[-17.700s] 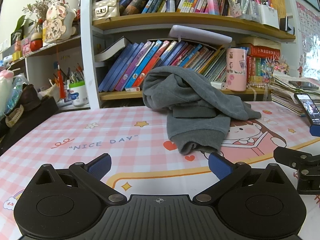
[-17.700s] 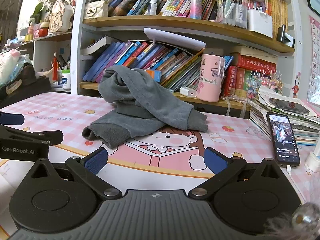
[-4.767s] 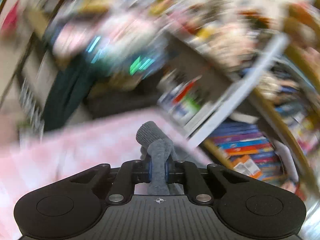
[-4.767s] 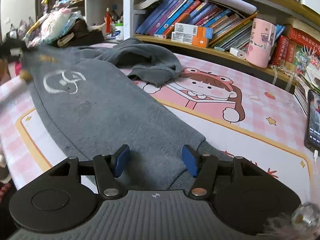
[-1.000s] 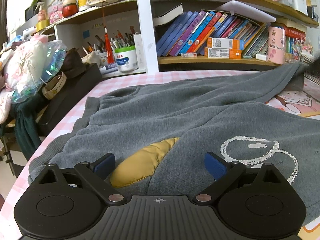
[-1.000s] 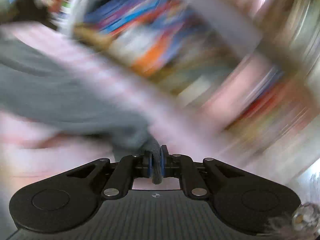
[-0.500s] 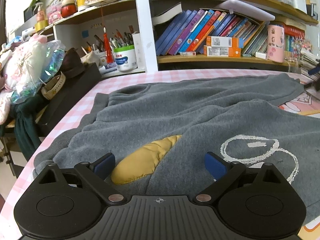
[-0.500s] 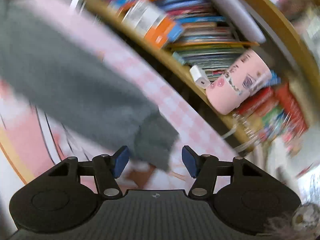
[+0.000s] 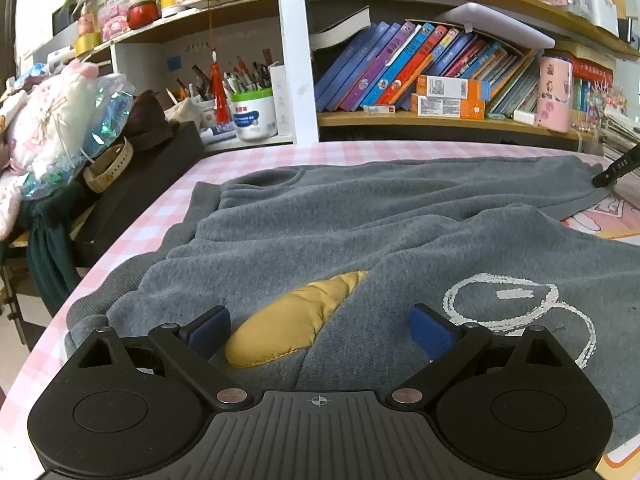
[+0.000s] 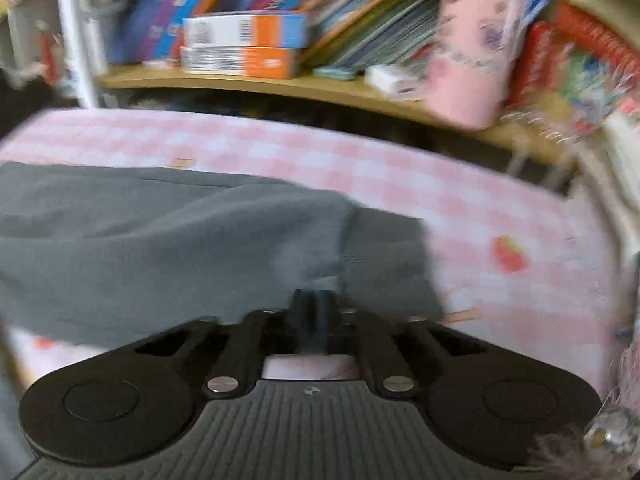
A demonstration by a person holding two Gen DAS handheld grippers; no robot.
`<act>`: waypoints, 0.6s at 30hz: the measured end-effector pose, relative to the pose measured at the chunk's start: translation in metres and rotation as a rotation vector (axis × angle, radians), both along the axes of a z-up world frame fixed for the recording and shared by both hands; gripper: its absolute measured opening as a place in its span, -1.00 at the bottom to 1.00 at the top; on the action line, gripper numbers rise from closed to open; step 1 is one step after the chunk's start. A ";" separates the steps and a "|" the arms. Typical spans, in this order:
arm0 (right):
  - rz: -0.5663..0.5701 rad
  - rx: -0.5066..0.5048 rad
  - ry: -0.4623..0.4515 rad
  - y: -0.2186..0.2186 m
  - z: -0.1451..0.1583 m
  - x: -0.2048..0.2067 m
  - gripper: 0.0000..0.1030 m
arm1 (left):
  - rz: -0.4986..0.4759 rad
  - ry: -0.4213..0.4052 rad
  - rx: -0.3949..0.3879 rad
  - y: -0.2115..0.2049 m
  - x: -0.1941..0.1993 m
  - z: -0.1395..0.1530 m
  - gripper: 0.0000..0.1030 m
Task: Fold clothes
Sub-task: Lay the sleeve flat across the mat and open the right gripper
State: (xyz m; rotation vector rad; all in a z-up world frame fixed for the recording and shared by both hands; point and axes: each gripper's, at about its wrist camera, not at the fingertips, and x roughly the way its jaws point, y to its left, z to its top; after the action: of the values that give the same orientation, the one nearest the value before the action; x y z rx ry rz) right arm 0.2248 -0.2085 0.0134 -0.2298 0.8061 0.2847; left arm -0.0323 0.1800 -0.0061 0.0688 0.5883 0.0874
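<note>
While the grey fleece sweatshirt (image 9: 360, 232) lies spread on the pink checked table (image 9: 256, 152), the right tool (image 10: 316, 308) has just clamped together on its sleeve cuff (image 10: 384, 256); that thin pinch could slip mid-fold. Nearer the sweatshirt's yellow patch (image 9: 296, 320), the left tool (image 9: 320, 330) hangs apart, pinning nothing.

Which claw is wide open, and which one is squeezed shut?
The left claw is wide open, its blue pads apart above the grey sweatshirt near the yellow patch. The right claw is squeezed shut at the sleeve.

Sweatshirt (image 9: 360, 216) spread on table (image 9: 256, 152); bookshelf (image 9: 440, 120) behind, bag (image 9: 140, 184) to its left
</note>
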 end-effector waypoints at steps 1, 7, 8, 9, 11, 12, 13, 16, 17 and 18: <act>-0.001 -0.035 -0.029 0.001 -0.003 0.002 -1.00 | -0.002 -0.002 0.005 0.000 -0.001 0.000 0.90; -0.018 -0.041 -0.098 0.005 -0.006 0.001 -0.89 | 0.006 -0.028 0.046 -0.005 -0.005 0.001 0.92; -0.007 -0.007 -0.105 0.002 -0.001 -0.006 -0.83 | 0.003 -0.046 0.050 -0.007 -0.007 0.002 0.91; 0.004 0.027 -0.112 -0.001 0.004 -0.014 -0.74 | -0.004 -0.060 0.045 -0.007 -0.010 0.004 0.91; 0.085 0.063 -0.124 -0.003 0.020 -0.044 -0.57 | -0.046 -0.092 -0.028 0.000 -0.017 0.014 0.89; 0.125 0.081 -0.130 -0.004 0.027 -0.059 -0.47 | -0.066 -0.115 -0.069 0.004 -0.020 0.021 0.89; 0.166 0.099 -0.136 -0.005 0.035 -0.074 -0.42 | -0.083 -0.139 -0.104 0.009 -0.022 0.029 0.89; 0.221 0.119 -0.135 -0.012 0.049 -0.119 -0.30 | -0.082 -0.210 -0.161 0.028 -0.011 0.059 0.86; 0.210 0.114 -0.133 -0.015 0.049 -0.131 -0.30 | -0.081 -0.210 -0.184 0.037 0.002 0.066 0.77; 0.199 0.110 -0.131 -0.017 0.049 -0.143 -0.30 | -0.078 -0.191 -0.206 0.046 0.018 0.069 0.60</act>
State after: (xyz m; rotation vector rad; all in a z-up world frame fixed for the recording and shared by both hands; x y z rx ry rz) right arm 0.0822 -0.2256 0.0624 -0.2229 0.6362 0.4949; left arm -0.0146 0.2258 0.0631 -0.1156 0.4011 -0.0427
